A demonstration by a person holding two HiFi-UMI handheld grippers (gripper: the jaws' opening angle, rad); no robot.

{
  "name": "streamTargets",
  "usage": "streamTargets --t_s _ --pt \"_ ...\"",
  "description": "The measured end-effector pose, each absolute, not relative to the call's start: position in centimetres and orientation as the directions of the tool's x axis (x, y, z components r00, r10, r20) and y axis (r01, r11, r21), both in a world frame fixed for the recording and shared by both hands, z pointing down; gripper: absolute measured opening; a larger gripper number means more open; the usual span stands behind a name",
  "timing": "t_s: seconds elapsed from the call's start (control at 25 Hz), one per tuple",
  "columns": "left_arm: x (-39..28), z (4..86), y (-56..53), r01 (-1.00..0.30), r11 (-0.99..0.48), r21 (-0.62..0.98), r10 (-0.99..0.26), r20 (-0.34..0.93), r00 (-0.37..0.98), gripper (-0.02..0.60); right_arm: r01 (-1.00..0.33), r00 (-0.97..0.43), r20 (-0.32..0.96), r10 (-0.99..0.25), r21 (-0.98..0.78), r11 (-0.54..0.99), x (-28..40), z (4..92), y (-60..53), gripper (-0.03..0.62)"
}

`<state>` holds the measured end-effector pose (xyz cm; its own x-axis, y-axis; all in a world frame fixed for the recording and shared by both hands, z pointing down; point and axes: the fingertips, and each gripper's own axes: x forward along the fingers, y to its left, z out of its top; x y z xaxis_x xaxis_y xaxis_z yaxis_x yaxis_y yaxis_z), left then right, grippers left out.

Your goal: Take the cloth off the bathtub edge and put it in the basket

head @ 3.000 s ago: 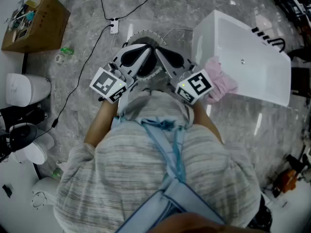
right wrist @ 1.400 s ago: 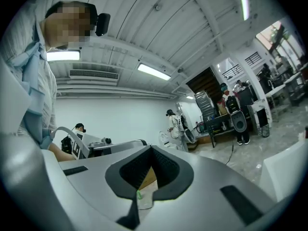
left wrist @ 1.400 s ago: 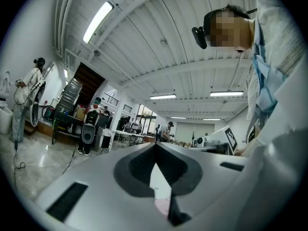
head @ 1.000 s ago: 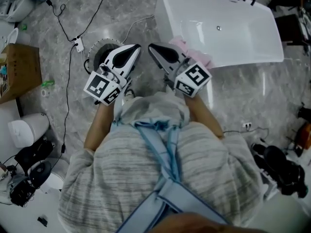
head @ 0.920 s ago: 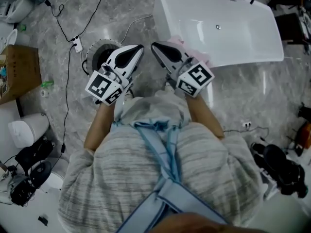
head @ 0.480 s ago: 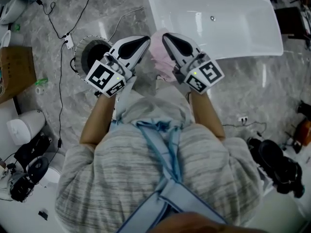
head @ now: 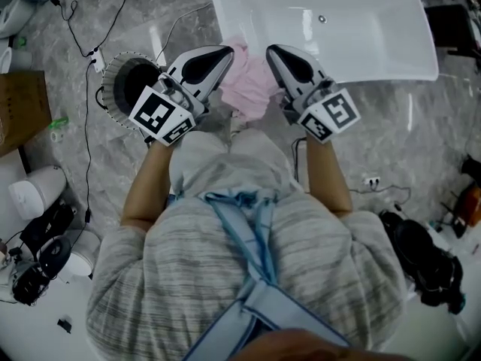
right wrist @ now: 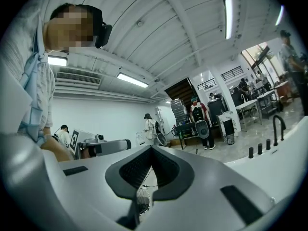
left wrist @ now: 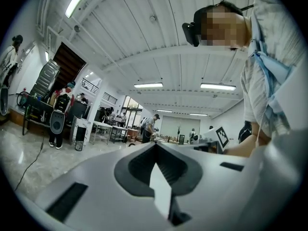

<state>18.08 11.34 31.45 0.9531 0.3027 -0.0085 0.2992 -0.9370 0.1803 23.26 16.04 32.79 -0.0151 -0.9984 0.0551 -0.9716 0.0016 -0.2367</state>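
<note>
- My left gripper [head: 225, 51] was fully closed. In the left gripper view [left wrist: 155, 146] the two jaws met along one line with nothing between them.
- My right gripper [head: 273, 50] was closed the same way. In the right gripper view [right wrist: 150, 149] the jaws lay together, and no fabric was caught in them.
- Both grippers pointed level, away from my body and towards the bathtub [head: 353, 36]. Their tips were set apart from each other.
- The cloth [head: 248, 89], pink and bunched, sat between the two grippers in the head view. It was draped at the near edge of the white bathtub.
- I could not tell whether either gripper's side touched the cloth; neither held it.
- The basket [head: 120, 89], round with a pale rim and a dark inside, stood on the grey marbled floor [head: 376, 141]. It was just to the left of my left gripper, partly under it in the head view, and it held none of the cloth.
- The bathtub rim [right wrist: 284, 158] showed at the right of the right gripper view, with a dark tap [right wrist: 276, 124] standing above it.
- A cardboard box [head: 19, 107] lay on the floor at the far left, well apart from the basket.
</note>
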Motion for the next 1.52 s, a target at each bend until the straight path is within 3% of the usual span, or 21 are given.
streamTargets --t_s 0.36,0.8,1.36,1.52 --pt "19.9 34.9 13.0 0.354 -0.918 0.178 0.373 0.089 0.924 0.003 -0.97 -0.061 0.045 -0.997 -0.24 0.048 24.0 34.4 17.4 0.003" --pt "22.8 38.0 14.7 0.452 -0.875 0.177 0.476 0.136 0.869 0.003 -0.978 -0.096 0.147 -0.984 -0.196 0.066 23.9 37.9 17.3 0.005" --pt "23.9 43.9 16.6 0.502 -0.853 0.145 0.522 0.299 0.799 0.004 -0.969 0.038 0.234 -0.972 -0.23 -0.093 27.3 42.6 19.9 0.005" --pt "24.5 45.9 17.3 0.53 -0.837 0.135 0.542 0.338 0.769 0.012 -0.976 0.067 0.308 -0.949 -0.176 -0.126 27.2 45.0 20.9 0.005"
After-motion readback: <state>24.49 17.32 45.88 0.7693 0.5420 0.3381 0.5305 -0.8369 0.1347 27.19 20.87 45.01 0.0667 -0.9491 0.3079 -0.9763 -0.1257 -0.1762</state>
